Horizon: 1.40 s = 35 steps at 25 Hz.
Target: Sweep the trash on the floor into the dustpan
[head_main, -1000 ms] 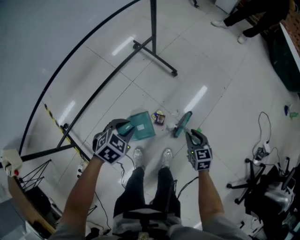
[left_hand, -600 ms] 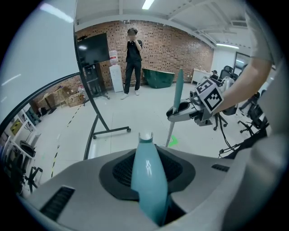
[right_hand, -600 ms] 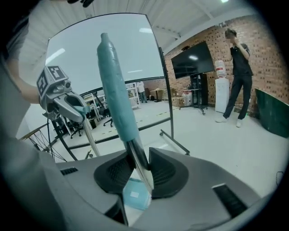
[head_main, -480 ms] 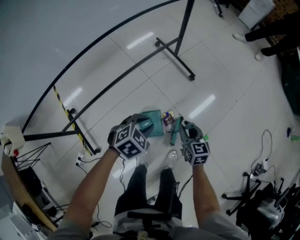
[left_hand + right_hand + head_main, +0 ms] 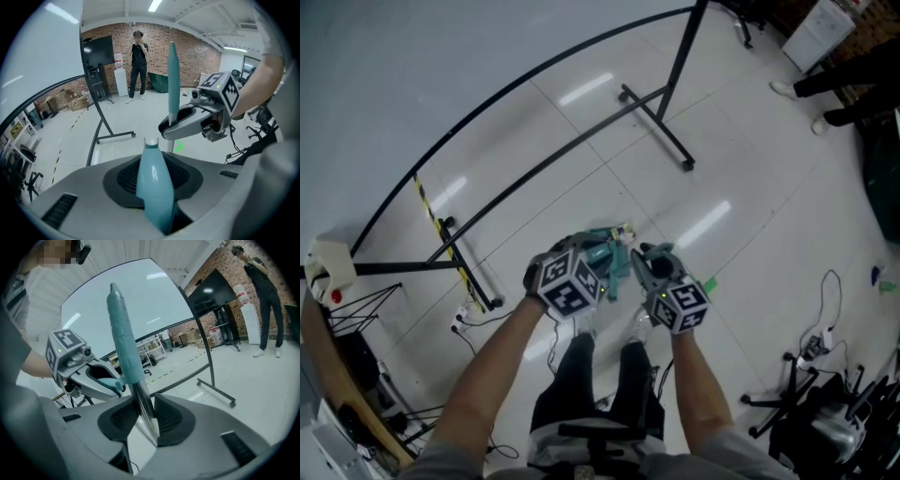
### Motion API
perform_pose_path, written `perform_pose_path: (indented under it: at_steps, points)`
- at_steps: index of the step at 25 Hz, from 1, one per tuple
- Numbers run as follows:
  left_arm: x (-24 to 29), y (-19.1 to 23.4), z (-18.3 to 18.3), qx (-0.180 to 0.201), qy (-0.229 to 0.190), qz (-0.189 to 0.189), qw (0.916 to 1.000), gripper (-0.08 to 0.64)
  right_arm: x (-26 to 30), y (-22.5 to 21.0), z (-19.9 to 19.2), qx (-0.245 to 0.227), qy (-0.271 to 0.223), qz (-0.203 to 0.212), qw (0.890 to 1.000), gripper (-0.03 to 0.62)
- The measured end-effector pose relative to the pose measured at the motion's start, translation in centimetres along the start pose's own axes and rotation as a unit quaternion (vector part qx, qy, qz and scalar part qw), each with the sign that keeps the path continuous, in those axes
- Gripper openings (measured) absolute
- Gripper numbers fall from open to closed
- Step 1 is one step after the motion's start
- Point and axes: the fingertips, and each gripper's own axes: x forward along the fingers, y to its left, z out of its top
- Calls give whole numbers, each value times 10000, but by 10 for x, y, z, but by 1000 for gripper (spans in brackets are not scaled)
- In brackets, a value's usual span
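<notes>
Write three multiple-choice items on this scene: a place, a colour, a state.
1. In the head view, the black frame stands: A. beyond the left gripper and right gripper B. between them C. behind the person's shoes
2. The dustpan handle in the left gripper is: A. red B. teal C. yellow
3. The right gripper is: A. open and empty B. open above a cup C. shut on the brush handle
Answers: 1 A, it stands farther off than both; 2 B, teal shows between the jaws; 3 C, both jaws clamp it.
</notes>
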Motion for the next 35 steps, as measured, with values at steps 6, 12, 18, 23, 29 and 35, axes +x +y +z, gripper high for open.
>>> perform_pose_path:
  at_steps: [6, 12, 18, 23, 29, 35]
  points:
    - [-1, 1, -1, 116, 79, 49, 9999, 107, -35, -5, 42, -167, -381, 62, 9991, 81]
    - [-10, 8, -20, 8, 267, 170, 9995, 107, -72, -33, 64, -596, -496, -128, 9969, 80]
    - [-22, 21, -40, -302, 547, 399, 9972, 107, -92, -98, 68, -1052, -280, -883, 9901, 80]
    - [-31, 29, -42, -633, 640, 621, 9940, 107, -85, -173, 45, -1229, 114, -1429, 9820, 80]
    - [-26, 39, -55, -914, 638, 653, 9916, 107, -47, -182, 30, -1112, 240, -1322, 9847, 81]
    - [-18, 42, -39, -931, 505, 708, 9919, 107, -6, -144, 22, -713, 63, -840, 9939, 87]
